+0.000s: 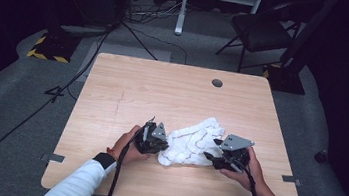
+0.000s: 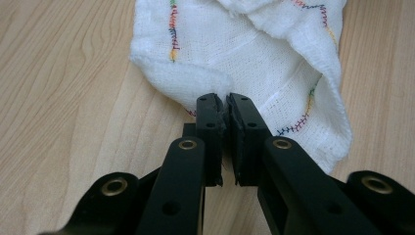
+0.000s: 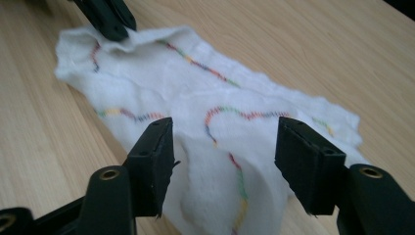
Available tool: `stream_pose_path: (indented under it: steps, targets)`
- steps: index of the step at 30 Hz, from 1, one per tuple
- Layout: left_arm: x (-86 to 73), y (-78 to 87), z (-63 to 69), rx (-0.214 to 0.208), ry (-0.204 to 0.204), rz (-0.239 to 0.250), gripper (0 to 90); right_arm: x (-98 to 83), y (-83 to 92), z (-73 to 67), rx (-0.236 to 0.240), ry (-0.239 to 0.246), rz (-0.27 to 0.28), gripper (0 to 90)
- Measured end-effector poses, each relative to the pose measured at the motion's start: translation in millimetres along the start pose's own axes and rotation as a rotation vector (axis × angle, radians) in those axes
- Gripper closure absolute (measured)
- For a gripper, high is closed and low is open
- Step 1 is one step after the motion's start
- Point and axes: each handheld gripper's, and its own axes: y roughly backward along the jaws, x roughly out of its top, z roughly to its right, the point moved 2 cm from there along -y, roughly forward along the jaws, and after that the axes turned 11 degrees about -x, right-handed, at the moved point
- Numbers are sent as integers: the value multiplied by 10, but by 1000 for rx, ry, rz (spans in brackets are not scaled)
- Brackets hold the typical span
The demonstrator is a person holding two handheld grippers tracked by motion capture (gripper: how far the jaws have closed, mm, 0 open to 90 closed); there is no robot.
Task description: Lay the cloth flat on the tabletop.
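The left gripper [image 2: 225,105] pinches the near-left edge of the white cloth [image 1: 191,141] on the table [image 1: 128,92]. The right gripper [image 3: 222,156] is spread wide, with the cloth's right end lying loose between its jaws.

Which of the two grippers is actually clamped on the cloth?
The left gripper: its jaws pinch the cloth's edge. The right gripper's jaws stand apart over it, gripping nothing.

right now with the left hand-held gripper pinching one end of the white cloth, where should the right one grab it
Probably the raised fold in the white cloth between the open jaws of the right hand-held gripper. It stands up off the table, so the jaws can close across it from the cloth's right end, opposite the left hand-held gripper, which is shut on the other edge.
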Motion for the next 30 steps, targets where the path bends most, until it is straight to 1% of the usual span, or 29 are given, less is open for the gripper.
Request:
stream_pose_path:
  steps: [3, 5, 7, 8, 10, 11, 12, 13, 14, 15, 16, 17, 18, 19, 22, 24, 25, 28, 29, 30]
  targets:
    - [-6, -12, -6, -2, 2, -1, 836, 95, -30, -51, 16, 6, 15, 408]
    - [-8, -19, -4, -3, 4, -2, 834, 121, -92, -70, 14, 17, 2, 409]
    - [-7, -24, -3, 1, -1, -8, 833, 119, -193, -84, 18, 16, -31, 411]
    - [-7, -23, -4, 2, -3, -11, 832, 108, -245, -87, 16, 22, -58, 415]
    - [-11, -21, -10, 8, -7, -17, 833, 58, -342, -79, -2, 39, -126, 430]
    - [-15, -18, -16, 11, -8, -19, 833, 22, -368, -65, 1, 37, -148, 474]
    - [-20, -15, -26, 16, -8, -20, 835, -14, -372, -46, 10, 29, -154, 553]
    - [-23, -12, -33, 19, -6, -19, 836, -42, -363, -18, 6, 31, -155, 643]
    - [-27, -7, -40, 22, -3, -18, 837, -60, -343, 11, -12, 32, -159, 703]
    - [-29, 6, -51, 34, -7, -22, 838, -71, -317, 45, -22, 28, -156, 749]
    - [-28, 25, -62, 41, -4, -15, 839, -81, -286, 85, -31, 17, -150, 777]
    - [-26, 54, -74, 38, 5, 4, 839, -91, -253, 134, -45, 10, -144, 792]
    - [-24, 84, -81, 45, 10, 18, 839, -101, -216, 177, -62, -3, -139, 798]
    - [-23, 111, -88, 56, 11, 22, 840, -113, -177, 231, -82, -14, -129, 801]
    - [-28, 166, -110, 71, 22, 44, 841, -151, -37, 402, -133, -78, -94, 805]
    - [-27, 194, -121, 85, 20, 42, 843, -185, 52, 513, -165, -128, -76, 807]
    - [-23, 208, -122, 91, 19, 51, 843, -205, 92, 563, -182, -141, -65, 807]
    - [-18, 265, -134, 103, 24, 67, 844, -287, 187, 684, -213, -195, -63, 802]
    - [-20, 276, -134, 109, 30, 69, 844, -325, 205, 714, -217, -217, -74, 800]
    - [-23, 280, -140, 106, 35, 75, 845, -366, 217, 734, -220, -237, -86, 795]
